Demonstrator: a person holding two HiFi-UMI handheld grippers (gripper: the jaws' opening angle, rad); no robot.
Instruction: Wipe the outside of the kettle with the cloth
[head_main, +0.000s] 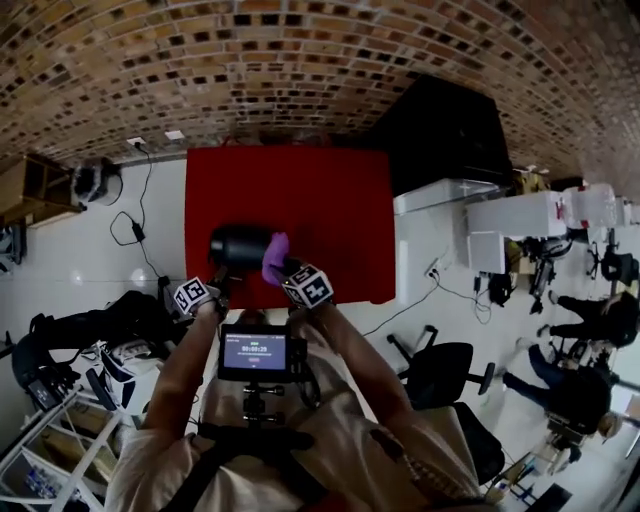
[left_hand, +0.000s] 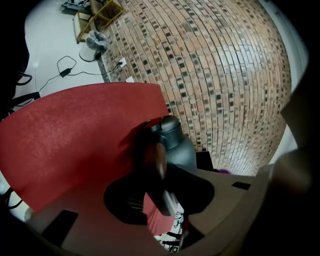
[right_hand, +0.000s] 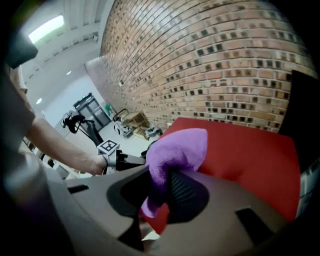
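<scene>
**Kettle** (head_main: 238, 246): dark grey body with a lid. It stands on the near left part of the red table (head_main: 330, 200), close to the near edge. Its handle (left_hand: 154, 159) is dark with a brown stretch and faces the person.

**Left gripper** (left_hand: 160, 194): comes in from the near side. The handle runs between its jaws, and as far as the motion blur in the left gripper view allows, the jaws are closed on it.

**Cloth** (right_hand: 177, 150): purple and soft, bunched into a rounded wad. It sits just beside the kettle's right side, above the table.

**Right gripper** (right_hand: 161, 196): jaws clamped on the lower fold of the cloth. The wad stands out past the jaw tips and a short tail hangs below.

**Screen** (head_main: 254, 352): small and lit, mounted on the person's chest rig, near of both grippers.

**Brick wall** (head_main: 300, 60): runs along the far side, behind the table.

**Black cabinet** (head_main: 440, 135): against the wall, to the right of the table's far corner.

**Office chair** (head_main: 445, 368): black, on the white floor, near and to the right of the table.

**Cable** (head_main: 135, 228): black, trailing across the floor on the left and plugged in at the wall.
</scene>
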